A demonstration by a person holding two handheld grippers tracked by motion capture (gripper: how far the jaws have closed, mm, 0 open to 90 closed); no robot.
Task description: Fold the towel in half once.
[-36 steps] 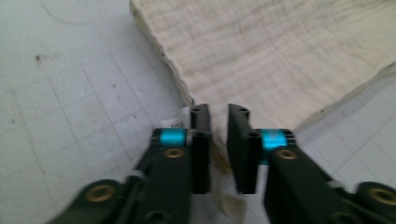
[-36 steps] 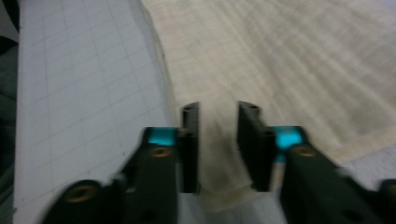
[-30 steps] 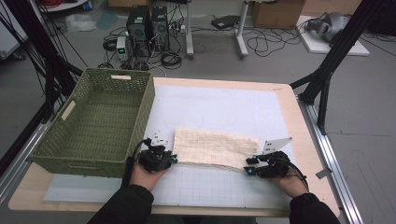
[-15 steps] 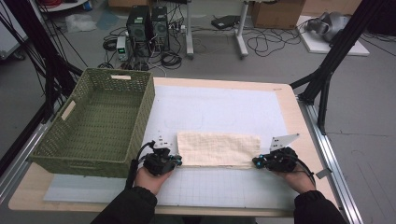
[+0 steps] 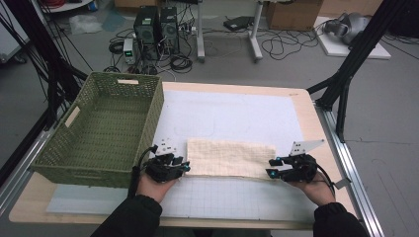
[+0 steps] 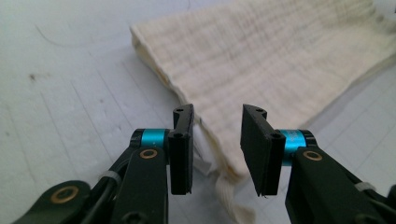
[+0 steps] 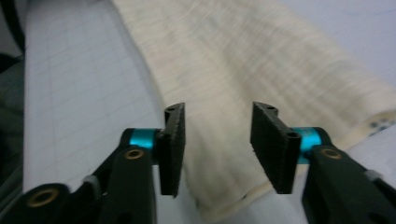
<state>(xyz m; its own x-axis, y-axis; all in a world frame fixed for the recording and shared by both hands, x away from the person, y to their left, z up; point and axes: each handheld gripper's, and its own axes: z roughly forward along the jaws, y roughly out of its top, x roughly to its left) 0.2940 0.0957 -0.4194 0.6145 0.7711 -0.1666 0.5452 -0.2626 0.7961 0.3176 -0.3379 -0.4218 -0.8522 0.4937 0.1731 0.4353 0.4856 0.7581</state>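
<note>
One folded cloth (image 5: 230, 158), one green basket (image 5: 101, 128), two tongs, one table (image 5: 306, 106).

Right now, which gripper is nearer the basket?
Left. The left gripper sits just off the basket, at its near right corner, by the cloth. The right gripper is at the cloth's far end.

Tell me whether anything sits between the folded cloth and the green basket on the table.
Nothing visible blocks that path. The folded cloth lies flat on the white mat, and the green basket stands apart to its left. The left gripper hovers at the cloth's left end with jaws open, the only thing in that gap.
</note>
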